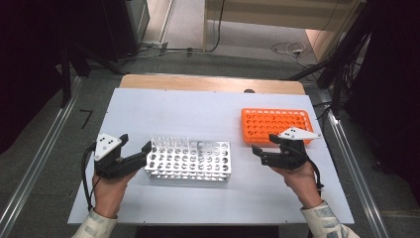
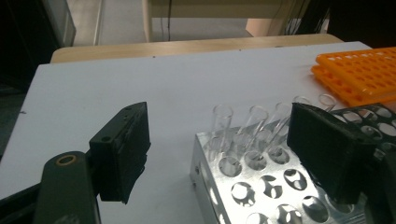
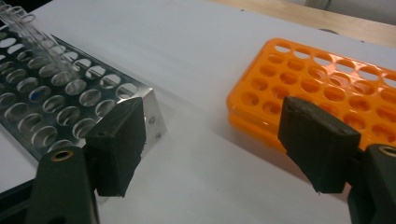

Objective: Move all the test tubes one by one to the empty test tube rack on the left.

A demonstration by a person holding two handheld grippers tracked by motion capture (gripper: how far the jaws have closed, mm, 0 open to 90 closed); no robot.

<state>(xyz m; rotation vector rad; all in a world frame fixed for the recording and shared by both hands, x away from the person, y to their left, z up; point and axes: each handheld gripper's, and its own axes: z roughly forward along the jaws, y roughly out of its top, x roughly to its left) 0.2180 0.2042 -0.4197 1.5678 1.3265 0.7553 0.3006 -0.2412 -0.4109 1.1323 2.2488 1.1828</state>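
The left gripper (image 1: 134, 144) is sitting wide open, holding nothing, by the silver rack (image 1: 189, 159), maybe touching it. The right gripper (image 1: 265, 145) is gaping empty near the orange rack (image 1: 276, 124).

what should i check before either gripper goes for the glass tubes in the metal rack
1. Left gripper open and empty: ok.
2. Right gripper open and empty: ok.
3. Glass test tubes standing in the metal rack's far left holes: ok, though they lean.
4. Left gripper lined up on one tube: not ok, one jaw hangs over the rack's corner, the other over bare table.
5. Orange rack has free holes: ok.
6. Exact tube count: cannot tell.
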